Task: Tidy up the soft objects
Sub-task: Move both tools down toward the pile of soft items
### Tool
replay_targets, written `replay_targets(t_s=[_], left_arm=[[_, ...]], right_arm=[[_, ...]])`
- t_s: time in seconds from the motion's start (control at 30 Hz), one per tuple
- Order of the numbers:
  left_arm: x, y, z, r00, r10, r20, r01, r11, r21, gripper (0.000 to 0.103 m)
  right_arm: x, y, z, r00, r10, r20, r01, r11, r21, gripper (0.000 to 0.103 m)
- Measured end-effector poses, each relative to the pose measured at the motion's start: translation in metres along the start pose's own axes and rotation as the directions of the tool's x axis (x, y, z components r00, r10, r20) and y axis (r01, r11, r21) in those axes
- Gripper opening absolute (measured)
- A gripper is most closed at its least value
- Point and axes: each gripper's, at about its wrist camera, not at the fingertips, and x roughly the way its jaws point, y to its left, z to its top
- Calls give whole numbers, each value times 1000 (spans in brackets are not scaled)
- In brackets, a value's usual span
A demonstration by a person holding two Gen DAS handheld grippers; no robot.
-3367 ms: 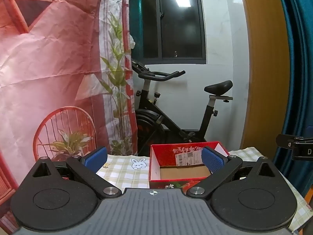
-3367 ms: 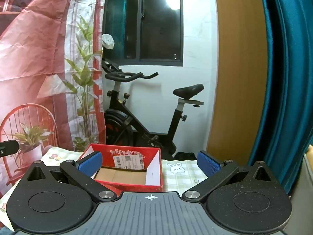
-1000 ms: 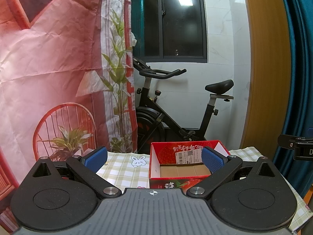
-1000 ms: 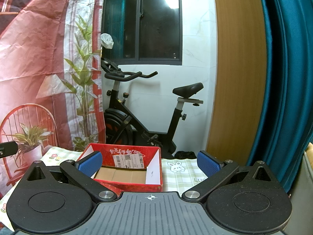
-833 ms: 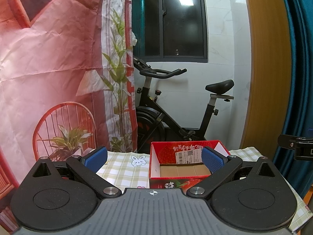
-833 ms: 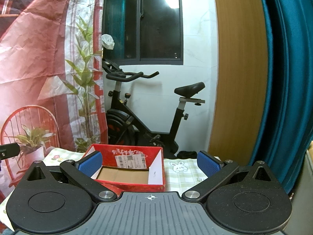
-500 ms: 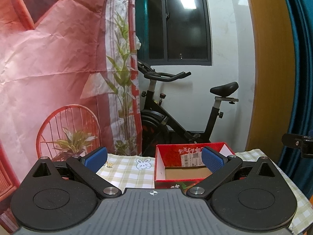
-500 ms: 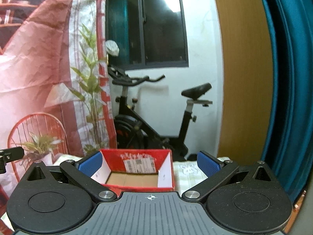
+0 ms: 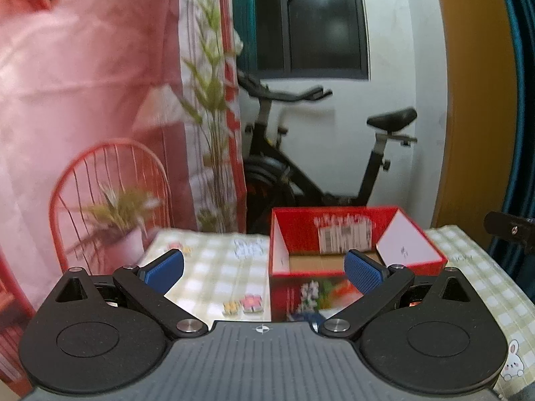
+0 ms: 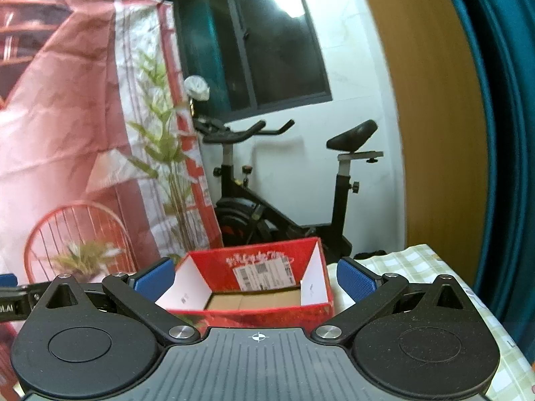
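Observation:
An open red cardboard box [image 9: 337, 234] with a bare brown floor stands on a table under a green-and-white checked cloth [image 9: 214, 267]. It also shows in the right wrist view [image 10: 257, 287]. My left gripper [image 9: 264, 269] is open and empty, above the table in front of the box. My right gripper [image 10: 255, 279] is open and empty, facing the box. A bit of dark blue [image 9: 306, 317] shows at the box's near foot, mostly hidden behind my left gripper; I cannot tell what it is.
A black exercise bike [image 9: 321, 167] stands behind the table by a white wall and dark window. A red printed backdrop [image 9: 83, 100] hangs on the left. Teal curtains [image 10: 501, 133] and a wooden panel [image 10: 431, 117] are on the right.
Both grippers have tilted down and come nearer the table, so the box looks bigger and more cloth shows. The right view has rolled a little. Both stay open.

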Motion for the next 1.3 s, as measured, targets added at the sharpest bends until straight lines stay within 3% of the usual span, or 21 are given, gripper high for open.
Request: replay_targets(t_s=[0.13, 0.4, 0.57, 0.67, 0.8, 0.9, 1.2, 1.3], left_arm=[[15, 11, -10, 998, -48, -51, 46, 998, -43, 103], [47, 11, -37, 985, -52, -167, 50, 999, -16, 103], [60, 19, -55, 969, -104, -225, 105, 994, -7, 102], [68, 25, -70, 952, -150, -267, 145, 989, -38, 95], [81, 30, -89, 927, -206, -313, 180, 978, -110, 93], [89, 31, -99, 909, -231, -347, 192, 971, -144, 91], [93, 18, -113, 887, -249, -389, 220, 968, -118, 90], [95, 17, -117, 880, -249, -406, 218, 968, -122, 89]], right_arm=[[16, 3, -15, 998, 37, -56, -37, 999, -10, 103], [40, 3, -50, 979, 27, -204, -25, 1000, 12, 103], [43, 17, -75, 956, 14, -294, -57, 989, -138, 103], [42, 24, -89, 946, 5, -325, -80, 973, -218, 103], [44, 21, -109, 903, 52, -427, -144, 972, -185, 102], [45, 22, -121, 870, 74, -488, -179, 968, -173, 95], [44, 26, -131, 843, 122, -524, -238, 958, -162, 93], [51, 29, -136, 821, 133, -555, -268, 948, -170, 83]])
